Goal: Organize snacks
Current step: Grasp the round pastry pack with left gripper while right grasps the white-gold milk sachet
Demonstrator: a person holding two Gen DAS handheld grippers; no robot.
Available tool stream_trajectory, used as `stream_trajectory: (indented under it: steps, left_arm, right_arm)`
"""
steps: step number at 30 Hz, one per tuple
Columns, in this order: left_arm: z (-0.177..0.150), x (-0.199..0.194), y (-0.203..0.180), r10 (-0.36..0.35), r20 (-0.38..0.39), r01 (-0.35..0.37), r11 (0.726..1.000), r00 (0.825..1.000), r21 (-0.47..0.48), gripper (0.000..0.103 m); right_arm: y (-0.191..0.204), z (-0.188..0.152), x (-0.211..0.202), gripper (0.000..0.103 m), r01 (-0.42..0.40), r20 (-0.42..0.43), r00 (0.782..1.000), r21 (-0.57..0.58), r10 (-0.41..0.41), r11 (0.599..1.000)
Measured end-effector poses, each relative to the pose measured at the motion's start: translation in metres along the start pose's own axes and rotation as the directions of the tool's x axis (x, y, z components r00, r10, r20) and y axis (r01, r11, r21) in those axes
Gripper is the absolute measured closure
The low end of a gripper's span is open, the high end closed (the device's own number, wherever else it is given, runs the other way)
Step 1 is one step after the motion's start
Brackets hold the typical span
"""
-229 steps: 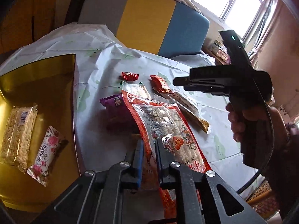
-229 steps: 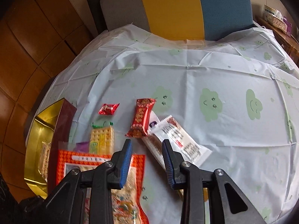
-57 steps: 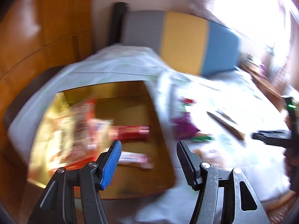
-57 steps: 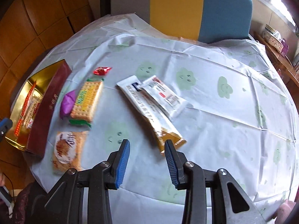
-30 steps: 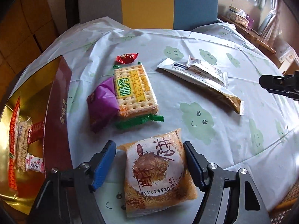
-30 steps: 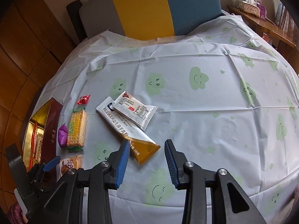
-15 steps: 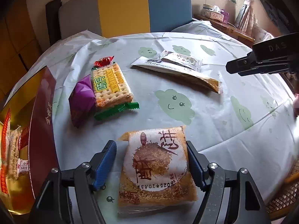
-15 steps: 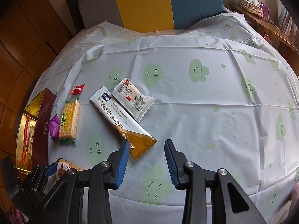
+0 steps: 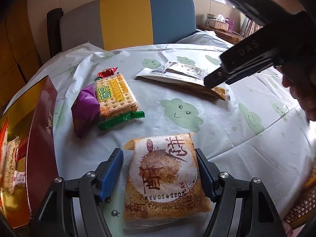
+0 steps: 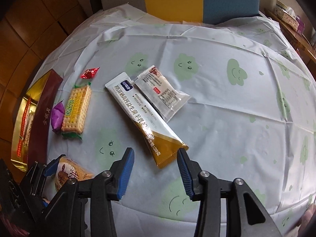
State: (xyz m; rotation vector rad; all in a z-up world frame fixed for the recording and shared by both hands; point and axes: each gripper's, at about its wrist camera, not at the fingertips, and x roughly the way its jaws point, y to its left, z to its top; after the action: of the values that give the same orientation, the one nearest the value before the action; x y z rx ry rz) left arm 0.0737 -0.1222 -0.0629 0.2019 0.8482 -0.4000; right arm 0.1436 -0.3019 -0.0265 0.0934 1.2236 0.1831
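Note:
My left gripper point(image 9: 160, 175) is open, its fingers on either side of an orange pastry packet point(image 9: 165, 177) lying near the table's front edge; it also shows in the right wrist view point(image 10: 69, 174). The right finger touches the packet, the left stands apart. My right gripper point(image 10: 155, 174) is open and empty above the table, near the gold end of a long white and gold sachet point(image 10: 146, 118). A clear snack packet point(image 10: 163, 93), a cracker pack point(image 9: 113, 96), a purple packet point(image 9: 85, 108) and a red candy point(image 9: 107, 72) lie on the cloth.
A gold-lined dark red box point(image 9: 42, 130) with several snacks inside stands at the left table edge. A grey, yellow and blue chair back point(image 9: 128, 17) is beyond the round table with its cloud-print cloth point(image 10: 227, 102). A wooden sideboard point(image 9: 223, 29) is far right.
My left gripper moved from the box to the pastry packet and closed in around it. My right gripper came lower and nearer the long sachet.

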Motion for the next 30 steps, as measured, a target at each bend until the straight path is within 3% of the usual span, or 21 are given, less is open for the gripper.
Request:
stream_trajectory:
  steps: [2,4,8,10,13,19,27,29,30]
  left_arm:
    - [0.0,0.0,0.001,-0.007,0.001,0.007,1.0,1.0,-0.002,0.031]
    - [-0.001,-0.001,0.002,-0.014,0.002,0.014,1.0,1.0,-0.004,0.031]
    - [-0.001,-0.001,0.002,-0.021,0.005,0.021,1.0,1.0,-0.003,0.031]
    - [-0.002,-0.002,0.003,-0.023,0.009,0.023,1.0,1.0,-0.004,0.031]
    - [-0.003,-0.002,0.003,-0.021,0.014,0.021,1.0,1.0,-0.003,0.031]
    - [-0.004,-0.003,0.0,-0.018,0.017,0.018,1.0,1.0,-0.006,0.031]
    - [-0.003,-0.003,-0.001,-0.005,0.013,0.005,1.0,1.0,-0.005,0.031]
    - [-0.003,-0.005,-0.002,0.004,0.015,-0.004,1.0,1.0,-0.008,0.034]
    - [-0.004,-0.006,-0.002,0.008,0.017,-0.008,1.0,1.0,-0.012,0.043]
  right_arm:
    - [0.005,0.013,0.012,0.046,0.027,-0.022,0.999,-0.022,-0.028,0.999]
    - [0.008,0.025,0.026,0.046,0.072,-0.042,0.996,-0.044,-0.074,0.996]
    - [0.013,0.034,0.048,0.046,0.08,-0.084,0.993,-0.086,-0.087,0.993]
    - [0.017,0.032,0.045,0.06,0.087,-0.073,0.993,-0.098,-0.094,0.991]
    - [0.03,0.015,0.037,0.07,0.086,-0.087,0.991,-0.151,-0.1,0.985]
    - [0.033,-0.038,0.019,0.067,0.014,-0.191,0.981,-0.146,-0.042,0.989]
    - [0.018,-0.033,0.019,0.053,-0.004,-0.076,0.997,-0.088,-0.002,0.996]
    - [0.02,-0.029,0.023,0.053,-0.011,-0.05,0.999,-0.093,0.006,0.996]
    - [0.021,-0.026,0.024,0.054,-0.008,-0.043,0.999,-0.103,0.004,0.995]
